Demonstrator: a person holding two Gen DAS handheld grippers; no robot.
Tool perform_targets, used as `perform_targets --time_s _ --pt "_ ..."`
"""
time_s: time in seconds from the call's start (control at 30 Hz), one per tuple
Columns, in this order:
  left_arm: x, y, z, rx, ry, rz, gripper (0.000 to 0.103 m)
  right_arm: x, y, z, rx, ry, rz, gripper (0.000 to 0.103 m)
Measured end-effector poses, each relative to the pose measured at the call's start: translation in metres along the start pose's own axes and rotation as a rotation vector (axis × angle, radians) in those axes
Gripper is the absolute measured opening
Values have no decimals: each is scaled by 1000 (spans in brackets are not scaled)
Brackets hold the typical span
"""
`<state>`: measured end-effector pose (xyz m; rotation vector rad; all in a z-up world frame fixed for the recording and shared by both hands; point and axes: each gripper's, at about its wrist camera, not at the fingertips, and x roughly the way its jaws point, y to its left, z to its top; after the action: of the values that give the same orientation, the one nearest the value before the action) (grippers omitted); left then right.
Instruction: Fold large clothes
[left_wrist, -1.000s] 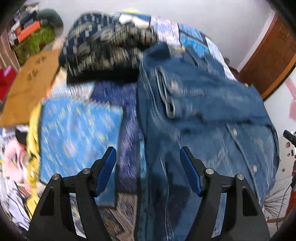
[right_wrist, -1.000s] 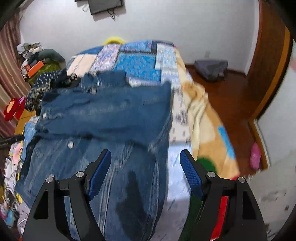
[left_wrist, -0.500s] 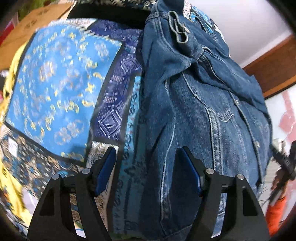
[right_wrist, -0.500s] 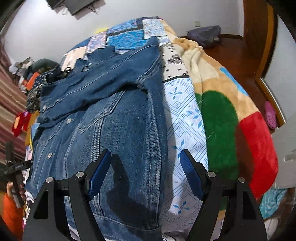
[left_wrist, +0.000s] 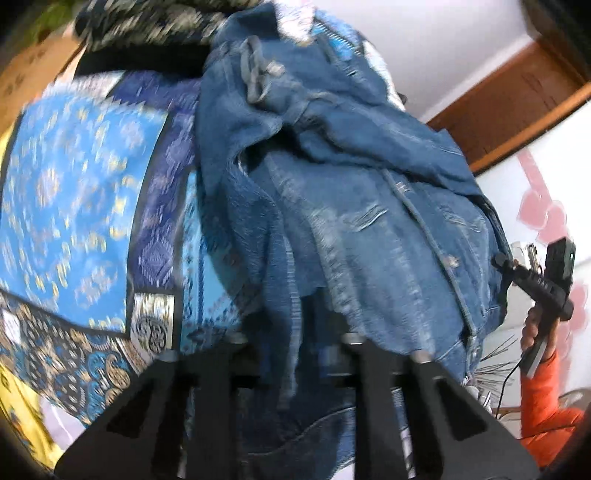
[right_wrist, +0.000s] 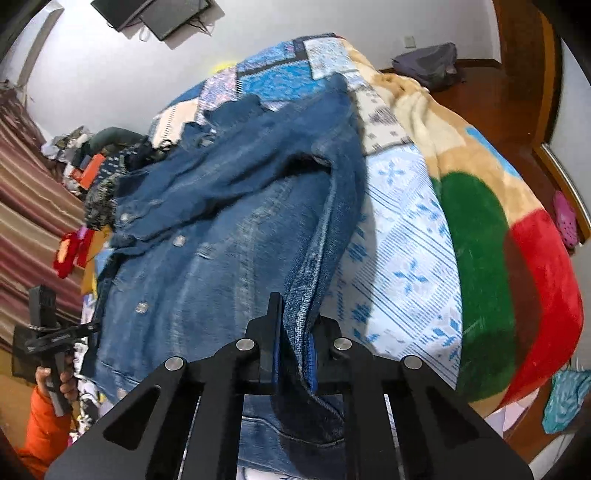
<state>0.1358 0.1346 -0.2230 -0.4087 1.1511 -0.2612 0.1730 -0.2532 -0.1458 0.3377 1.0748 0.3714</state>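
Note:
A blue denim jacket (left_wrist: 369, 221) lies spread on the patchwork quilt (left_wrist: 74, 203) of a bed, one sleeve folded across its chest. My left gripper (left_wrist: 291, 332) has its jaws closing on the jacket's near edge; bunched denim between them hides the pads. In the right wrist view the jacket (right_wrist: 221, 229) shows its buttoned front. There my right gripper (right_wrist: 293, 332) has its jaws closing on the jacket's side seam, and the blue pads pinch a raised fold of cloth. Each view shows the other gripper in a hand with an orange sleeve (right_wrist: 40, 424).
A fleece blanket (right_wrist: 480, 258) in cream, green and red covers the bed's right side. Patterned clothes (left_wrist: 147, 22) are heaped behind the jacket, next to a cardboard box (left_wrist: 29, 70). A dark bag (right_wrist: 428, 66) and a pink shoe (right_wrist: 565, 218) lie on the wooden floor.
Both grippers came down to the jacket's near end and went from wide open to shut on denim. The cloth is bunched and lifted at each grip.

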Motion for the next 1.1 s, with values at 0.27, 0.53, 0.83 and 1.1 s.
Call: perform_targets --time_s 0.27,0.53,0.83,1.1 --pt "-56 -21 67 -23 -188 -158 8 -33 43 50 -149 -113 105 7" --pt "-59 12 140 -102 -329 -78 8 -25 47 114 -162 -224 57 7" --pt "47 84 151 -288 -181 26 9 69 -15 136 -21 -104 -133 7" --pt "27 54 148 -154 -173 141 21 57 -18 125 18 -78 -112 11"
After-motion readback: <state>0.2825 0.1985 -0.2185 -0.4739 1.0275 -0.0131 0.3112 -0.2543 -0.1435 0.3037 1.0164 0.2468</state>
